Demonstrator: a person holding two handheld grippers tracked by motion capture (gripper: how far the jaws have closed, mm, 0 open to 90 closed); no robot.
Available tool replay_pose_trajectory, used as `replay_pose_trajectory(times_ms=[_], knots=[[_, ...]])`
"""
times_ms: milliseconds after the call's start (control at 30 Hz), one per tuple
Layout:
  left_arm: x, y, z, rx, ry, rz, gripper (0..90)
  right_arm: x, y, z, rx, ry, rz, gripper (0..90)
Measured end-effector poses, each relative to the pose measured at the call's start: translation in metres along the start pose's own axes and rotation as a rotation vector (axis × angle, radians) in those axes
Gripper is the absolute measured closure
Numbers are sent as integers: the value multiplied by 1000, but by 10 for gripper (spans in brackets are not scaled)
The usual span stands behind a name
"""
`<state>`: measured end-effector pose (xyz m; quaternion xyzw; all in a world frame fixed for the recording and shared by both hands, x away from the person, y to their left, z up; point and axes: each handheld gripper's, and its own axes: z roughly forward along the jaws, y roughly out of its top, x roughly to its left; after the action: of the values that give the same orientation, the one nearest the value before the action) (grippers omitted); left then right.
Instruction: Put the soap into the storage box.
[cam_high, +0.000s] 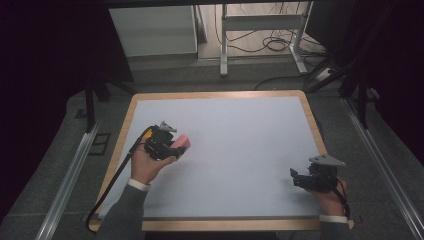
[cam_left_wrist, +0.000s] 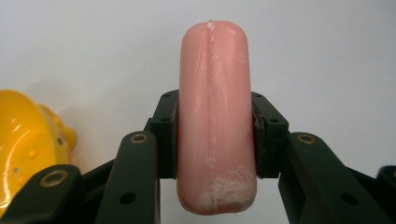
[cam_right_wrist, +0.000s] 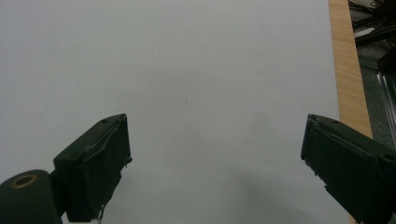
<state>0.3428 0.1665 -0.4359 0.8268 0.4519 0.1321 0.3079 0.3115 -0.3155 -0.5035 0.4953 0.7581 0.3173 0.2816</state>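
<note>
Left hand-held gripper (cam_left_wrist: 215, 140) pinches a pink sausage (cam_left_wrist: 215, 116) across its middle, held just above the table (cam_high: 240, 125) on its left side. Yellow toy (cam_left_wrist: 28, 140) sits just beside it. Right hand-held gripper (cam_right_wrist: 215, 163) has jaws spread with nothing between, near the table's right edge.

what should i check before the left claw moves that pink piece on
1. Left claw shut on the pink piece, pads on both sides: ok.
2. Piece centred between the pads: ok.
3. Yellow object beside the left claw, whether touching: cannot tell.
4. Right claw open, nothing between its jaws: ok.
5. Right claw apart from the left on the table: ok.
</note>
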Motion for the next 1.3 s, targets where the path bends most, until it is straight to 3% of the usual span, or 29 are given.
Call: replay_pose_trajectory(times_ms=[733,1300], knots=[[25,-6,-18,-27,49,-43,601,3,0,2,9,2,-10,80],[45,-24,-30,-38,78,-104,601,2,0,0,7,-2,-5,80]])
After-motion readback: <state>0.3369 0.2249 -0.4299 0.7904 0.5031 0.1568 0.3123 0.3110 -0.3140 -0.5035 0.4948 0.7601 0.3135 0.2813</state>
